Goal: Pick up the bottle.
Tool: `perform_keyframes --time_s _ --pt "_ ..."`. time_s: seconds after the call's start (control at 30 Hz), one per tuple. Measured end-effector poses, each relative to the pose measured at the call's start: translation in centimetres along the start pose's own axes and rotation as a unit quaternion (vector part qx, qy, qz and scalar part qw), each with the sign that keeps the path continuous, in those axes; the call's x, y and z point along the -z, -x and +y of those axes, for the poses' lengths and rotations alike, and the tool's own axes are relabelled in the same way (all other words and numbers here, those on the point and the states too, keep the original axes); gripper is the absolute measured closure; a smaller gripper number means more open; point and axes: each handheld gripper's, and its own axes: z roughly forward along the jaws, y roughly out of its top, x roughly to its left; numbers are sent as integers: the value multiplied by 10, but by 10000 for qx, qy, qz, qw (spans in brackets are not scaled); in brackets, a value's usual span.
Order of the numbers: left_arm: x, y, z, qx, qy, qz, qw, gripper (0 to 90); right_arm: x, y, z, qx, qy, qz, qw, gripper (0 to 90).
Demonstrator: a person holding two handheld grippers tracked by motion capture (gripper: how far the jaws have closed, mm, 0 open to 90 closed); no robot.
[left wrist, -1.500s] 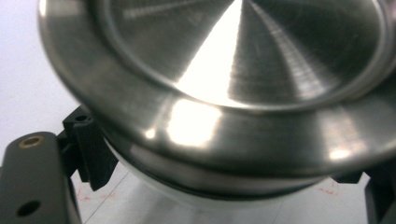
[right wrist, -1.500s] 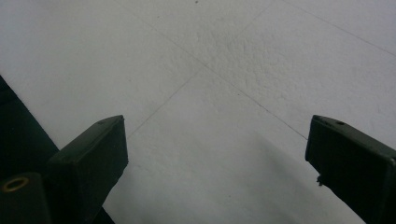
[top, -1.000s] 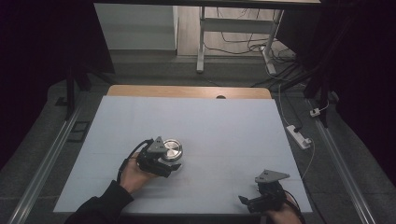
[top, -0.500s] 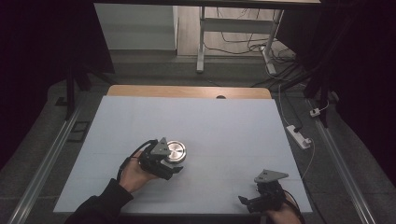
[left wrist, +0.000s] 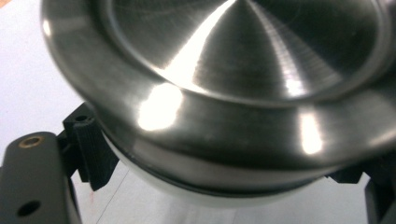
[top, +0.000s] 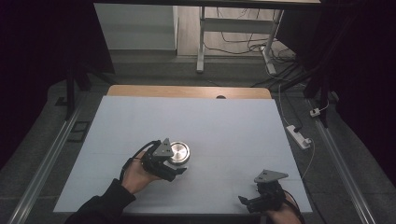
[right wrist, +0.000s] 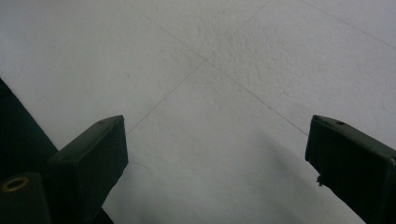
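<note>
Near edge: the right gripper point(top: 245, 201) rested on the white foam-covered table point(top: 224, 121), its jaws wide apart with nothing between them. Farther in, left of centre, the left gripper point(top: 180, 163) had its jaws clamped on the round, brushed-steel lidded container point(top: 179, 152), which stood on the table

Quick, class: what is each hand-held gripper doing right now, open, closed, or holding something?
Left hand-held gripper: closed on the round metal container.
Right hand-held gripper: open, nothing between its jaws, over the white table cover.
</note>
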Motion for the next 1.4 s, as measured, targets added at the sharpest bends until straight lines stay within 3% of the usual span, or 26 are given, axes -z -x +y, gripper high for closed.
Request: perform_keyframes --time_s 1.13,1.4 --pt "14 -2 8 120 180 -169 9996 152 -1 0 0 -25 -30 -22 10000 55" --pt "27 -9 26 77 268 -173 9995 152 0 1 0 -36 0 -47 10000 55"
